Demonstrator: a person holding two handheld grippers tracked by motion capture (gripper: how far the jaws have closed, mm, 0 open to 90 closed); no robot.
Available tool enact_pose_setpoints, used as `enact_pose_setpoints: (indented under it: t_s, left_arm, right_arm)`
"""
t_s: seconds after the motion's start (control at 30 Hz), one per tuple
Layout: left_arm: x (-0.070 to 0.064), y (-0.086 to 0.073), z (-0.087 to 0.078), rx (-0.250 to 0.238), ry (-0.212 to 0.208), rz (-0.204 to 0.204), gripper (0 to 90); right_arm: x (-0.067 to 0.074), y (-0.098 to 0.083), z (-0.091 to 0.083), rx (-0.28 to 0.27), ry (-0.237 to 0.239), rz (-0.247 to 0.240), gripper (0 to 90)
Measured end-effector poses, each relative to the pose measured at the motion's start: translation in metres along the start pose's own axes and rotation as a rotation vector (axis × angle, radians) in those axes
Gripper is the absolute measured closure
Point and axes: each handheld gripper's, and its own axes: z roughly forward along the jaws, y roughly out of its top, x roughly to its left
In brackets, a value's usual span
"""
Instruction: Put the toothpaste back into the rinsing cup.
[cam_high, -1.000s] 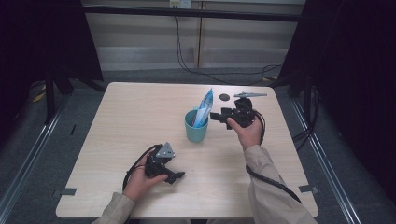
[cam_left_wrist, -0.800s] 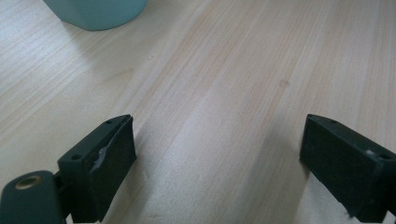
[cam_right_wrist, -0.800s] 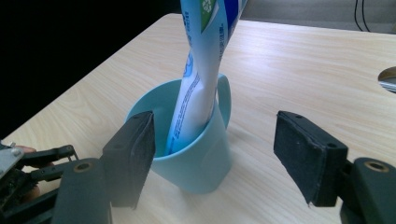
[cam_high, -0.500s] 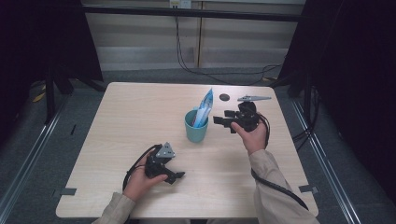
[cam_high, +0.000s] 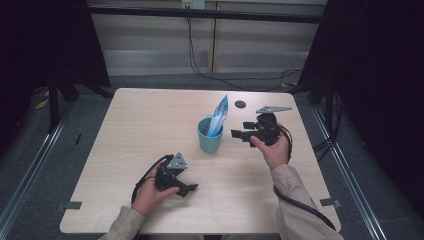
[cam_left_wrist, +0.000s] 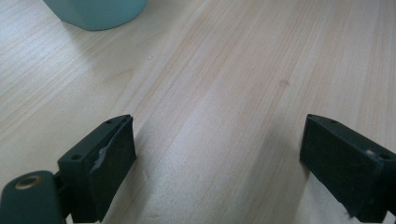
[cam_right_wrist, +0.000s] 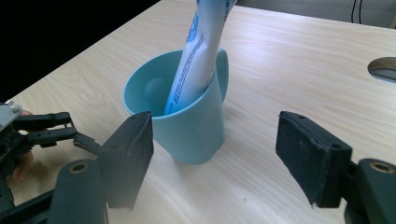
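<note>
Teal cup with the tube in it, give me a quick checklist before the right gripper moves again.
1. Teal cup upright on the table: ok.
2. Blue and white tube standing inside the cup: ok.
3. Right gripper jaws open, nothing between the pads: ok.
4. Right gripper apart from the cup: ok.
5. Left gripper open, resting away from the cup: ok.
6. Tube's cap end, hidden in the cup: cannot tell.
</note>
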Motion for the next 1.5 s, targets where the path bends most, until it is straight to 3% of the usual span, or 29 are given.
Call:
enact_pose_setpoints:
  t_s: [0.67, 1.5]
  left_arm:
    - [0.000, 0.000, 0.000, -0.001, 0.002, -0.003, 9.9]
    - [0.000, 0.000, 0.000, -0.001, 0.002, -0.003, 9.9]
  right_arm:
    - [-0.001, -0.021, -0.006, 0.035, -0.006, -0.036, 27.2]
    - [-0.009, -0.058, -0.018, 0.060, -0.006, -0.037, 27.1]
